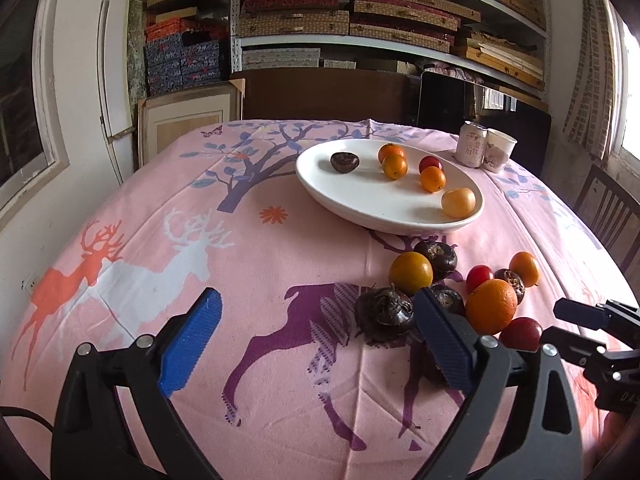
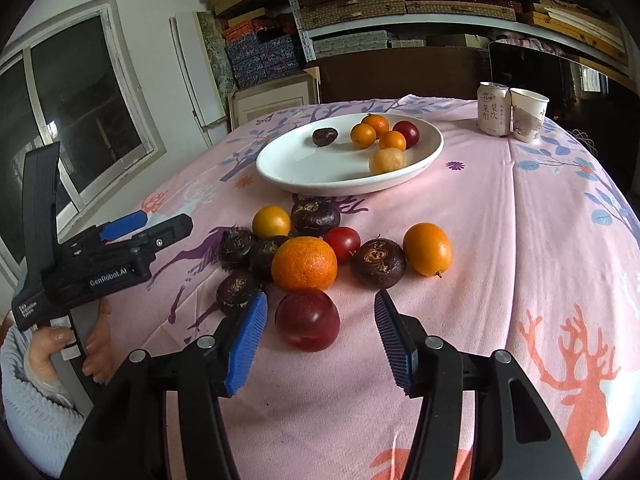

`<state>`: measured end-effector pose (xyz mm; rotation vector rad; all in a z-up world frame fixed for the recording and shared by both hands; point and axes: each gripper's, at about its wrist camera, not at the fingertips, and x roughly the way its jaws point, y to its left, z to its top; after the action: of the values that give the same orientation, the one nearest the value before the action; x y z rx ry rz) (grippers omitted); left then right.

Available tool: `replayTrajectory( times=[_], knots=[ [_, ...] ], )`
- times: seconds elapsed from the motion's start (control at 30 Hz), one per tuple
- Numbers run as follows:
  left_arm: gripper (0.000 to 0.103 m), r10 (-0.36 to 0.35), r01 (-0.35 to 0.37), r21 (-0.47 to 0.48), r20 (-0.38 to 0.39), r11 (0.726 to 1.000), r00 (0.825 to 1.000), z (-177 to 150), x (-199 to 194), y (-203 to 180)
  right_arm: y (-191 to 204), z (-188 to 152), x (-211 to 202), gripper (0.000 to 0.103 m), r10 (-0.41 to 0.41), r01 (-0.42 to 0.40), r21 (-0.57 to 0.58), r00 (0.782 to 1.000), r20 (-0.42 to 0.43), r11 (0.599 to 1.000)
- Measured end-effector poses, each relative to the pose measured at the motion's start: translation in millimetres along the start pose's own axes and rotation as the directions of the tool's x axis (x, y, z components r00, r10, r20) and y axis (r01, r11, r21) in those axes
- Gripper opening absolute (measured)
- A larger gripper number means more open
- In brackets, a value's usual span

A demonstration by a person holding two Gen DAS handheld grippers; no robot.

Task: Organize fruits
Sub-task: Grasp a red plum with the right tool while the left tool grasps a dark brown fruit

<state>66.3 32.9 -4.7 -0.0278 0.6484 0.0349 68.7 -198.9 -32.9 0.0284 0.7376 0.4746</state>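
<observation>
Your left claw (image 1: pixel 316 340) gapes wide and empty, with a dark brown water chestnut (image 1: pixel 385 311) just ahead, near its right finger. Your right claw (image 2: pixel 320 334), also open and empty, is nearer the work: the round dark-red plum (image 2: pixel 307 319) lies straight ahead between its fingertips, unheld.

I read the tablecloth (image 2: pixel 500 240) as matt printed cloth, lightly creased. Plate (image 2: pixel 280 160) looks like glossy white ceramic. Red plum (image 2: pixel 307 319) has smooth shiny skin; big orange (image 2: pixel 304 264) is pebbled; water chestnuts (image 2: pixel 378 262) look dull and rough. Right gripper (image 2: pixel 321 340) pads are ribbed blue plastic on matt black plastic arms with metal screws. Can (image 2: pixel 493 109) looks metal, cup (image 2: pixel 528 115) paper.
</observation>
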Motion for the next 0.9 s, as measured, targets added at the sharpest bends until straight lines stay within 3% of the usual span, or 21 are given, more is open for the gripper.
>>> replayTrajectory(
  times=[0.17, 0.3, 0.53, 0.7, 0.9],
  knots=[
    [0.094, -0.026, 0.026, 0.055, -0.003, 0.998, 1.000, -5.1, -3.3, -11.7, 8.5, -1.4, 11.6, 0.055, -0.010, 0.007, -0.043, 0.998, -0.067, 0.999],
    [0.094, -0.030, 0.031, 0.102, -0.008, 0.994, 1.000, -9.5, -5.9, -21.5, 10.3, -2.6, 24.7, 0.041, 0.000, -0.006, -0.047, 0.991, -0.133, 0.999],
    [0.094, -0.082, 0.086, 0.121, -0.039, 0.989, 0.996, -15.5, -10.3, -26.1, 4.7, -1.2, 38.3, 0.041, 0.044, -0.045, -0.002, 0.984, -0.174, 0.999],
    [0.094, -0.105, 0.116, 0.177, -0.070, 0.977, 0.992, -21.3, -11.3, -38.9, -0.8, 0.9, 37.8, 0.040, 0.073, -0.069, 0.030, 0.985, -0.159, 0.997],
    [0.094, -0.094, 0.128, 0.307, -0.124, 0.943, 0.988, -28.1, -4.3, -68.8, -25.2, 5.3, 6.2, 0.039, 0.053, -0.050, 0.112, 0.998, -0.021, 0.992]
  ],
)
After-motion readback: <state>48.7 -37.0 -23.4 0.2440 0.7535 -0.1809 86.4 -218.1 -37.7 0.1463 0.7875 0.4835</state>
